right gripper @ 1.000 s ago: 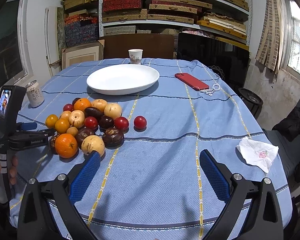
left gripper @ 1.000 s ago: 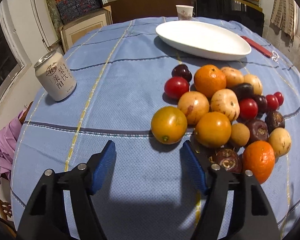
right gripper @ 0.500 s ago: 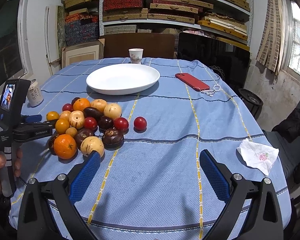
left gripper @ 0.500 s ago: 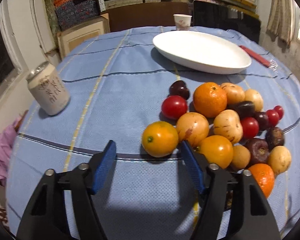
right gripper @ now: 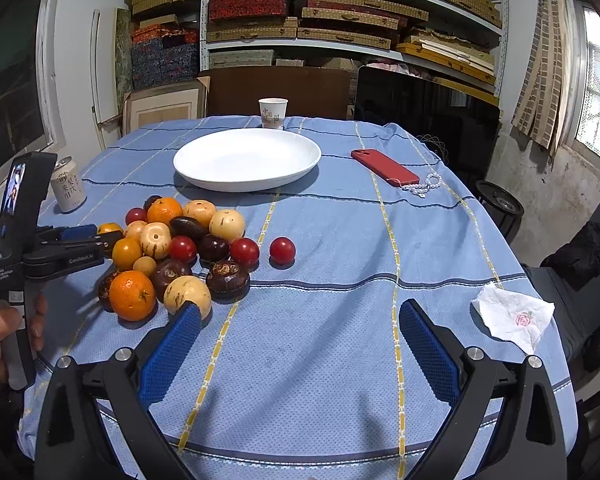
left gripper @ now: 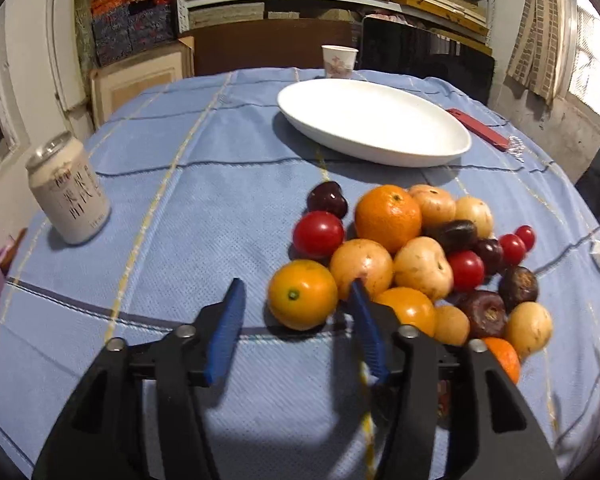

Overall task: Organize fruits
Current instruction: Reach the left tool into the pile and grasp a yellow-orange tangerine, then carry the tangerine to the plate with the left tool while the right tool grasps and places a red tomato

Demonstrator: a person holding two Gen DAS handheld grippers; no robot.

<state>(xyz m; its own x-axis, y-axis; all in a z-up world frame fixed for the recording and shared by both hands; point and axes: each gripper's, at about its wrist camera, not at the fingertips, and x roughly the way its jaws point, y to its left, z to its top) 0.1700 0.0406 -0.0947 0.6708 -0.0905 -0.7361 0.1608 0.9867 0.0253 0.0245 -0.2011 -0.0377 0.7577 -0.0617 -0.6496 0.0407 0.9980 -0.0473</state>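
Left wrist view: left claw (left gripper: pixel 296 312) has advanced and its jaws have just been opening; spread, they flank the near-left orange fruit (left gripper: pixel 302 294) without pinching. Plate (left gripper: pixel 374 122) lies far. Right claw (right gripper: pixel 298 340) spread, empty.

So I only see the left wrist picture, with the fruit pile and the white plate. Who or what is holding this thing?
Observer: A person's hand holds the left gripper from below. Its jaws have just been opening, with an orange fruit at their tips, not pressed.
Visitor: And the other one?
Observer: The right gripper hangs over bare tablecloth, jaws open, nothing between them.
Visitor: Anything else I'm missing?
Observer: A small lit screen sits on the back of the left gripper, facing the person.
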